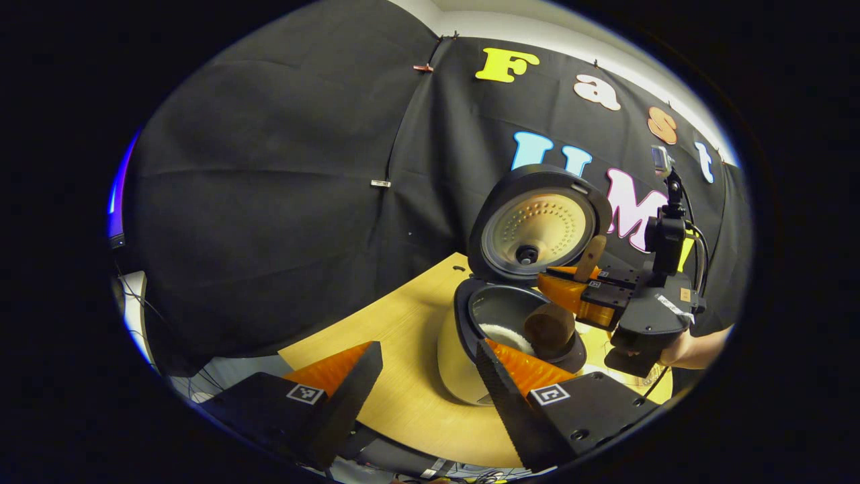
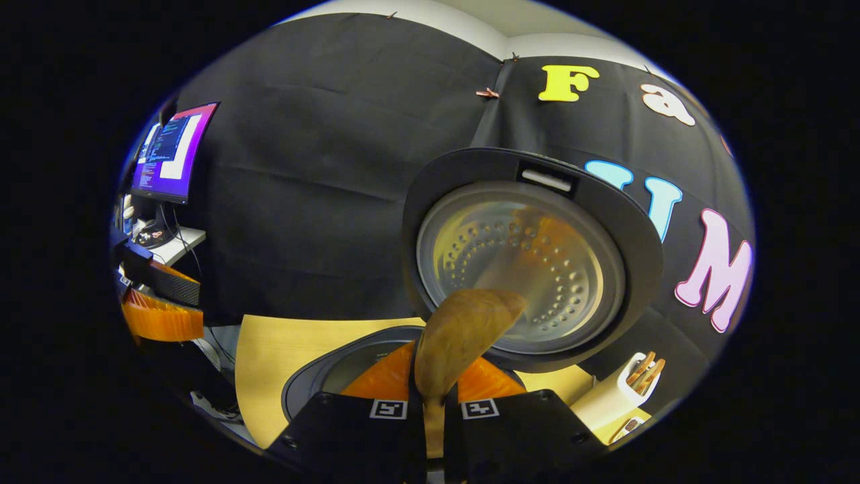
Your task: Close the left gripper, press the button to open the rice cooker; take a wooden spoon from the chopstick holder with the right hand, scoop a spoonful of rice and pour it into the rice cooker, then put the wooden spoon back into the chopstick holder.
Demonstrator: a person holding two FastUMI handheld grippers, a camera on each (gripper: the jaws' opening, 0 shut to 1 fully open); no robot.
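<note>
Tabletop [image 1: 403, 376] carries rice cooker [image 1: 463, 356], lid up, rice in pot. Right gripper [image 2: 430, 396] over pot, jaws clamped on wooden spoon [image 2: 463, 336], bowl tilted above rice. Left gripper [image 1: 430, 366] just beside cooker, jaws wide apart, holding nothing. Chopstick holder [image 2: 615, 396] right of cooker.

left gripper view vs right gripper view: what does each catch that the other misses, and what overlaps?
Left gripper view alone: white rice in the pot, the spoon bowl tipped over it, the left gripper open in the foreground, and the hand holding the right gripper.
Right gripper view alone: the chopstick holder at lower right and a monitor at far left.
Both: the rice cooker with its lid up, the wooden spoon clamped in the right gripper, and the table.
</note>
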